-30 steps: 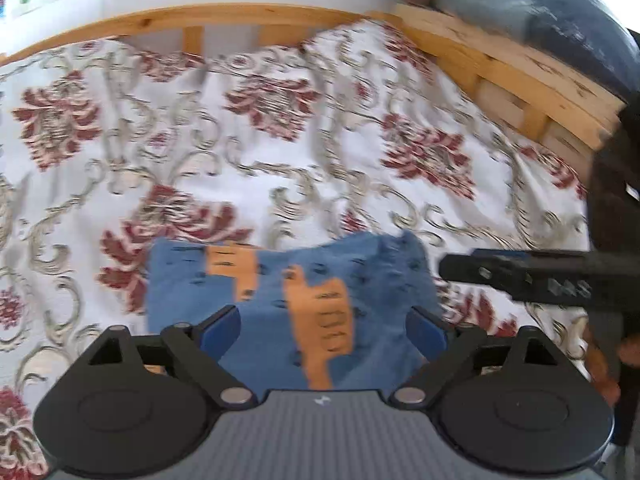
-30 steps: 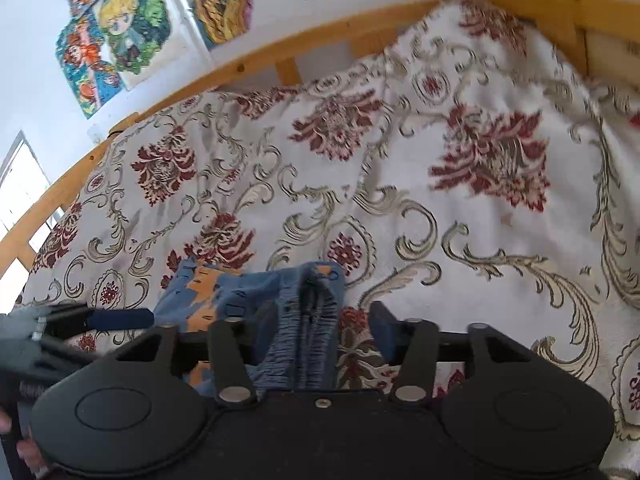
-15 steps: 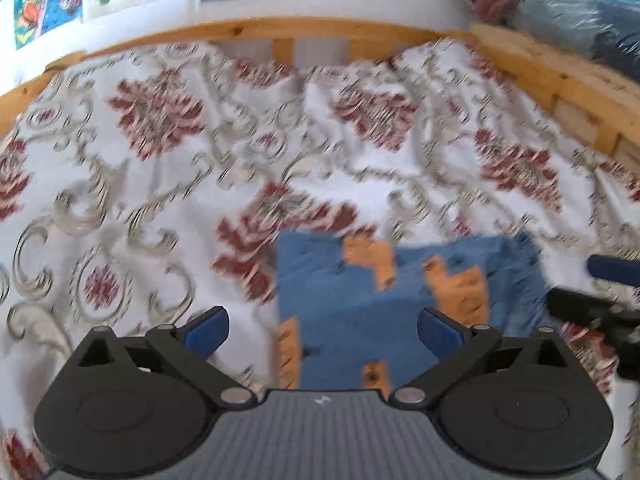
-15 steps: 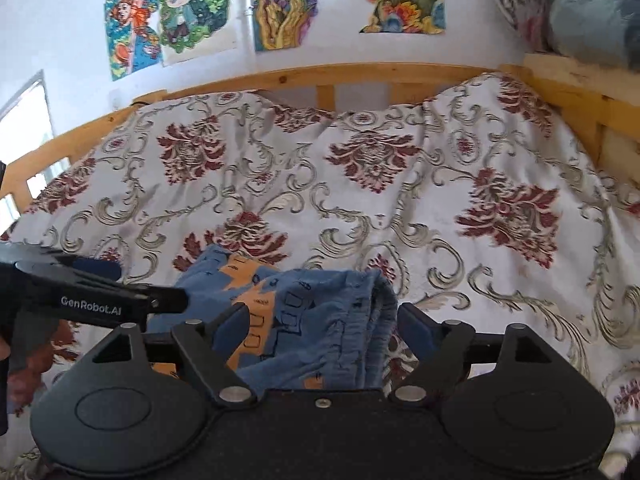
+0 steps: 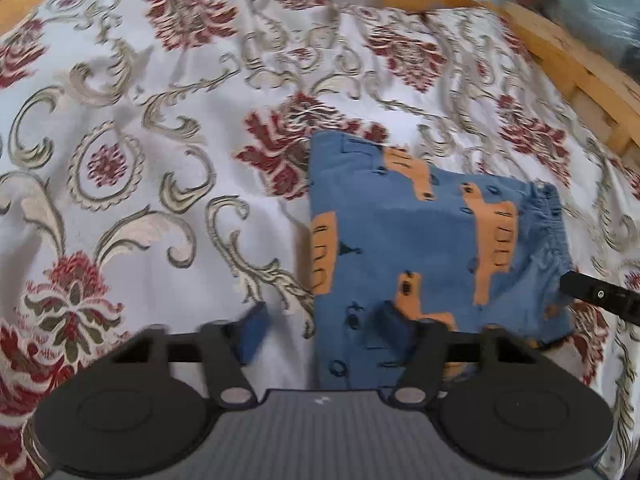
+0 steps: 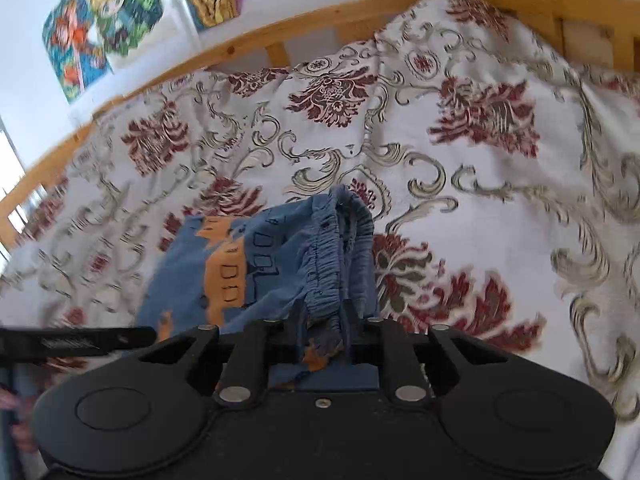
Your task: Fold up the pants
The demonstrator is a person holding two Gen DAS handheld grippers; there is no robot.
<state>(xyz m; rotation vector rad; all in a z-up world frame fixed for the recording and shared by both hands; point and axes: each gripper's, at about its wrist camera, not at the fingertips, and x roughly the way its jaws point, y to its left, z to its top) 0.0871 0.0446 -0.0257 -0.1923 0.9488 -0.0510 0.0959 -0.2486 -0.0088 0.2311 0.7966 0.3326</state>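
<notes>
Folded blue pants (image 5: 400, 232) with orange patches lie flat on the bedspread. In the left wrist view my left gripper (image 5: 324, 330) is open, its fingers straddling the near left edge of the pants; the right finger lies over the cloth, the left one over the bedspread. At the right edge of the pants a finger of my right gripper (image 5: 596, 296) shows. In the right wrist view my right gripper (image 6: 323, 328) is shut on the gathered waistband (image 6: 332, 264) of the pants (image 6: 240, 264). The left gripper (image 6: 80, 342) appears as a dark bar at the left.
The floral white-and-red bedspread (image 5: 140, 160) covers the whole bed. A wooden bed frame (image 5: 560, 52) runs along the back and right. Bundled bedding (image 5: 592, 4) sits beyond the frame. Colourful posters (image 6: 104, 20) hang on the wall. A hand (image 6: 16, 420) shows at the lower left.
My right gripper has shut on the waistband, which it only straddled before. My left gripper's fingers have drawn closer together, now over the pants' left edge.
</notes>
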